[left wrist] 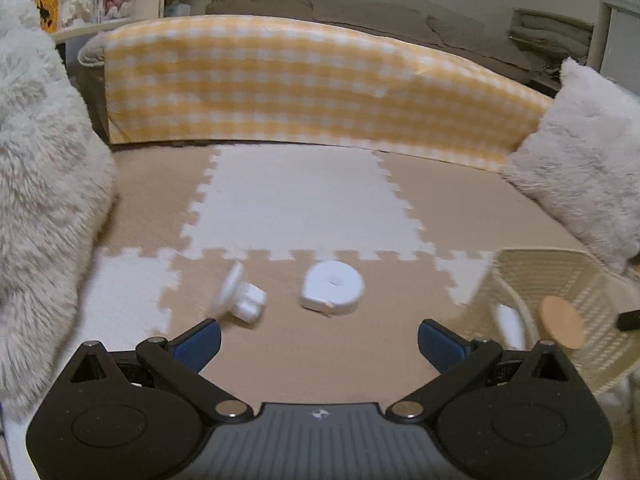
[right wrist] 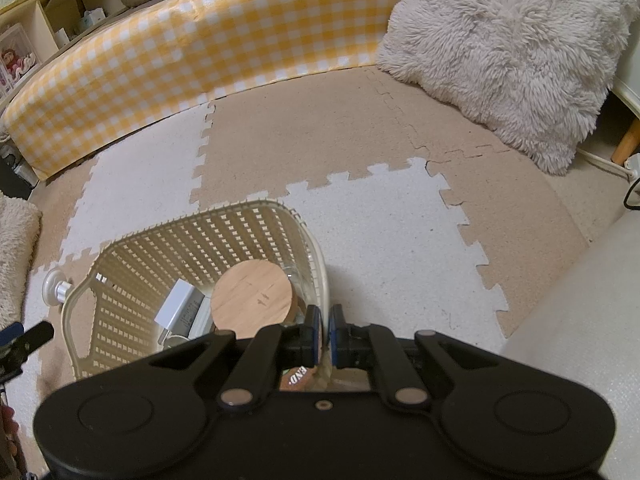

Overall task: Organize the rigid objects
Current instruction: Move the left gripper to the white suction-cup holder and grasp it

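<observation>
My left gripper (left wrist: 319,340) is open and empty, low over the foam floor mat. Just ahead of it lie a white round tape measure (left wrist: 333,287) and a white suction-cup holder (left wrist: 241,293), tipped on its side. The cream plastic basket (left wrist: 576,280) stands to the right. In the right wrist view my right gripper (right wrist: 324,334) is shut on the near rim of the basket (right wrist: 320,264). Inside the basket are a glass jar with a round wooden lid (right wrist: 252,299) and a white charger block (right wrist: 178,306). The suction-cup holder also shows left of the basket (right wrist: 56,289).
A yellow checked cushion (left wrist: 312,80) runs along the back of the mat. Fluffy white pillows sit at the left (left wrist: 44,200) and right (left wrist: 584,168). A shelf unit (right wrist: 52,12) stands behind. A white surface edge (right wrist: 580,300) lies at the right.
</observation>
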A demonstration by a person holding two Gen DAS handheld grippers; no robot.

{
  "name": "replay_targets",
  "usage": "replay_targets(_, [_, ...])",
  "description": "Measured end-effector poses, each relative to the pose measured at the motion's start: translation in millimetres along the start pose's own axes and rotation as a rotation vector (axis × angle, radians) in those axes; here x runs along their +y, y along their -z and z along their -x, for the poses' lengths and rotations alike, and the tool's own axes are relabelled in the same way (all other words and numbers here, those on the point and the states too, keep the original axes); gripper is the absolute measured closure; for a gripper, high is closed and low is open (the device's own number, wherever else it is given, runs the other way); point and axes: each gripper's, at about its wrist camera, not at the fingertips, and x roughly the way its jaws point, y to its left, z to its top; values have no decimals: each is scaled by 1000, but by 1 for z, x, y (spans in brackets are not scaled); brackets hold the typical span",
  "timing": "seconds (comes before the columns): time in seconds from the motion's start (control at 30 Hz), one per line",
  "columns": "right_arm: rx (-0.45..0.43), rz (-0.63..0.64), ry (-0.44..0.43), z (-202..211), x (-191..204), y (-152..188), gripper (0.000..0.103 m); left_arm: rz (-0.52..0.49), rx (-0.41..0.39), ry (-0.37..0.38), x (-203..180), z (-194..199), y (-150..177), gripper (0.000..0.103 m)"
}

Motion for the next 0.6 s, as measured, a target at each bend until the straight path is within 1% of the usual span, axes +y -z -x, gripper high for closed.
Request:
replay_targets(0.2, [2,1,1,0,1,-1,97,-72,-38,-99,11,-18,-9,0])
replay_targets(0.27, [3,2,2,0,1,-1,97,-89,-49,-114,14,-24,-12,2])
replay_targets(0.3, [3,2,2,0,1,-1,97,-92,-53,-115,15,-27,-14,4])
replay_targets(0.33, [3,2,2,0,1,-1,97,-98,-54,-112,17,-30,-16,10])
replay_targets(0.37, [4,2,2,0,1,-1,97,-106,-51,-111,17,-33,-17,13])
replay_targets(0.43, [3,2,2,0,1,-1,97,-126,-45,-112,18,-40,-19,22])
replay_targets(0.57, [7,2,1,-1,2,0,97,-144,-34,-131,19,-49,-21,35])
replay_targets(0.6, [7,2,1,-1,2,0,97,-137,-31,-131,20,-50,-21,41])
